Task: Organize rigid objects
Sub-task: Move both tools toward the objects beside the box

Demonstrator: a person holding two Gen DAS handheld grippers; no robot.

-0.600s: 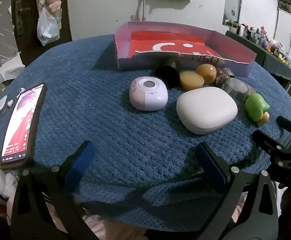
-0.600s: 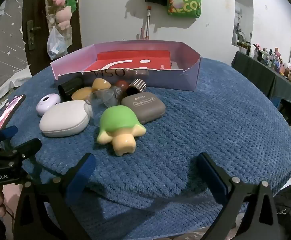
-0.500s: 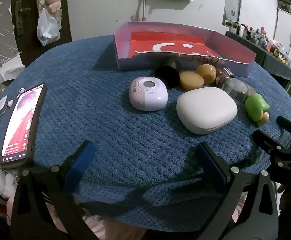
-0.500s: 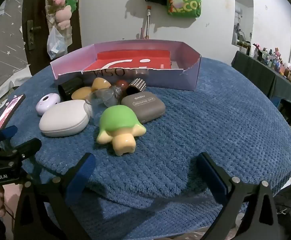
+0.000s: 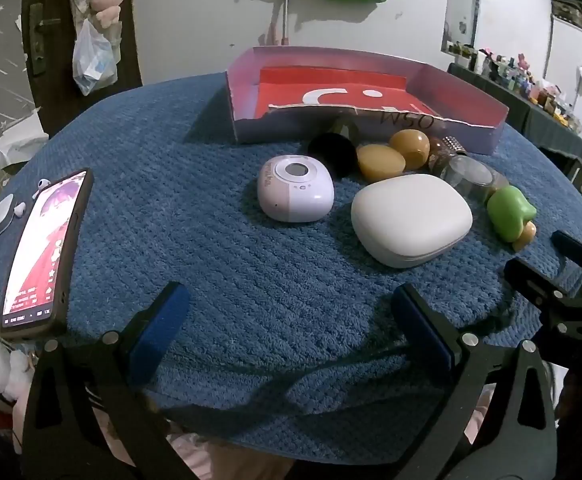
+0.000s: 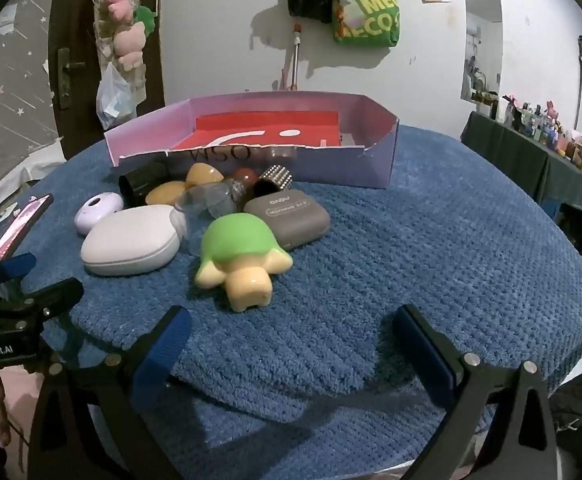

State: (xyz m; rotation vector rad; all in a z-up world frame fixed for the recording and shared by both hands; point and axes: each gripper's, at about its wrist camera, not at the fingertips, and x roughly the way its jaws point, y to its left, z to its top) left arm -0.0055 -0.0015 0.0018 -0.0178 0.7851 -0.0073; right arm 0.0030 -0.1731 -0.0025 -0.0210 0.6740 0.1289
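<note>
Both grippers hang over the near edge of the round surface covered in nubby blue cloth (image 6: 431, 248), tilted downward, jaws spread wide and empty: the left gripper (image 5: 291, 312) and the right gripper (image 6: 291, 328). Only the left view shows the lit smartphone (image 5: 43, 248) fully; only the right view shows the grey rounded-square case (image 6: 291, 216). Nearest the right gripper lies a glossy green-shelled toy turtle (image 6: 239, 252), beside a smooth white pebble-shaped case (image 6: 131, 244). A small lilac rounded device (image 5: 295, 194) sits left. Behind them cluster amber egg-shaped stones (image 5: 381, 158), a black cylinder and a studded one. Farthest stands the shallow lilac cardboard box with red floor (image 6: 371, 168).
</note>
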